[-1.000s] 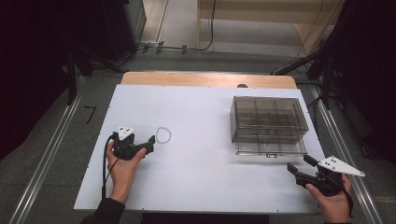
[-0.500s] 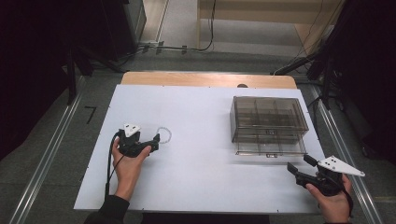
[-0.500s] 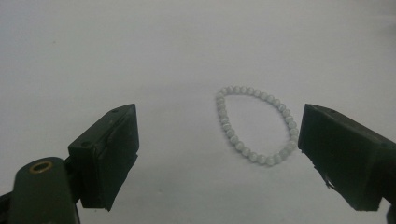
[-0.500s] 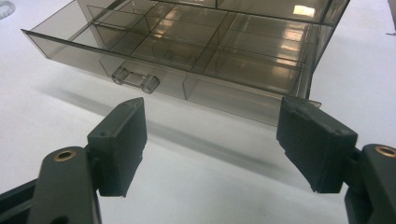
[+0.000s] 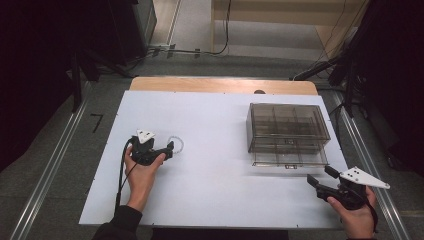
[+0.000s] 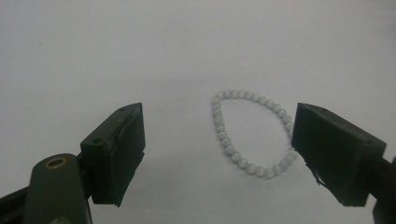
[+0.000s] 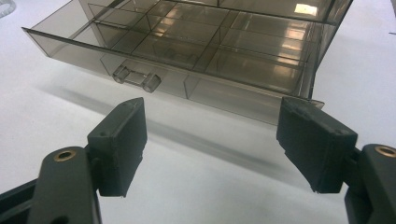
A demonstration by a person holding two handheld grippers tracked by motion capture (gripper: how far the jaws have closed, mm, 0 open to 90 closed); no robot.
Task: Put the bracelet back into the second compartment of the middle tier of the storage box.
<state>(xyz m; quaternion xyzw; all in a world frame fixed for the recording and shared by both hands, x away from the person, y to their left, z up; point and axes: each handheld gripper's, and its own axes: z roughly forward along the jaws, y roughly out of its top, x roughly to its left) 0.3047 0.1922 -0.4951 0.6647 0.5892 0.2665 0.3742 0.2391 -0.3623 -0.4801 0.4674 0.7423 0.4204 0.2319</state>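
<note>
Left gripper [image 6: 217, 154] is at the bead bracelet [image 6: 252, 133], jaws apart and just closing in, bracelet flat on the tabletop [image 5: 220, 175] between them, not yet pinched. Right gripper [image 7: 210, 144] waits open-jawed near the smoky drawer box [image 7: 196, 46], drawer already pulled out. Pickup and drop-off remain.

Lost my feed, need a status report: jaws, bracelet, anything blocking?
Left gripper open, jaws just been closing around bead bracelet, not gripping. Right gripper open, empty, facing drawer box, drawer pulled out. Nothing in the way.
</note>
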